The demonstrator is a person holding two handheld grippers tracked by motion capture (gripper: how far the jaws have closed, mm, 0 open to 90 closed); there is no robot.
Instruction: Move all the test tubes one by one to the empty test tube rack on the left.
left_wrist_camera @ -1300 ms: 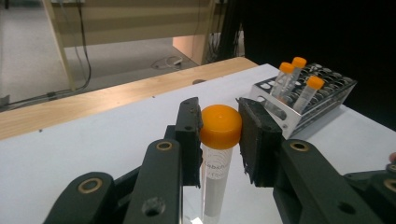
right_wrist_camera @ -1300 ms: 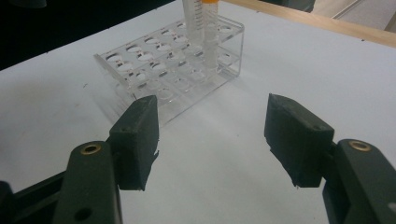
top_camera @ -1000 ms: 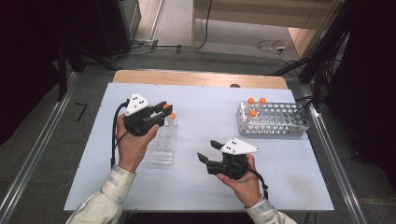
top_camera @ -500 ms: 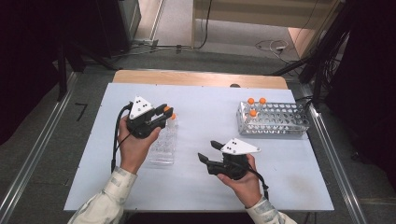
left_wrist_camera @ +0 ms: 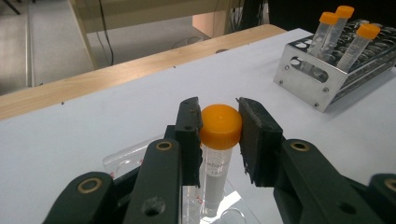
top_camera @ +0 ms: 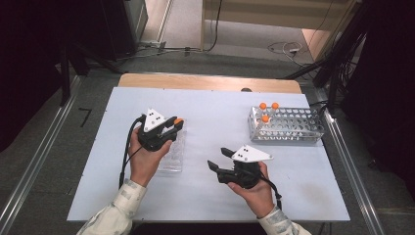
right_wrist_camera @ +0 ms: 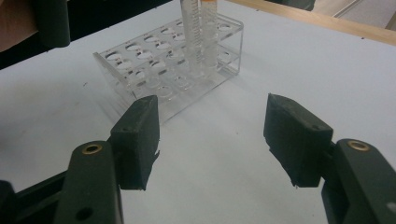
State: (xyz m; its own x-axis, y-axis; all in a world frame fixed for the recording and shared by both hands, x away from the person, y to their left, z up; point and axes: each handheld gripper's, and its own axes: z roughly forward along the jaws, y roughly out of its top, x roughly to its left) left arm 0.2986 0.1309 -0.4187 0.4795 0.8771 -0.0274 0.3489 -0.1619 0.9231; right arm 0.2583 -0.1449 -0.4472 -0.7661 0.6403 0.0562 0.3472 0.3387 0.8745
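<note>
High view: one white worktop [top_camera: 205,196]; two racks, a clear plastic rack [top_camera: 172,157] at left under the left gripper [top_camera: 172,125] and a metal rack [top_camera: 288,126] at right carrying three orange-capped tubes; the right gripper [top_camera: 219,159] hovers over bare worktop between the racks. Left gripper view: jaws clamped on the orange cap of one centrifuge tube [left_wrist_camera: 217,154], its lower end reaching into the clear rack; judged mid-transfer, seating not yet finished. Right gripper view: jaws apart, nothing between them; the clear rack ahead holds that one tube upright, other wells vacant. Count: four tubes, two racks, two grippers. Three tubes likely remain to move.
</note>
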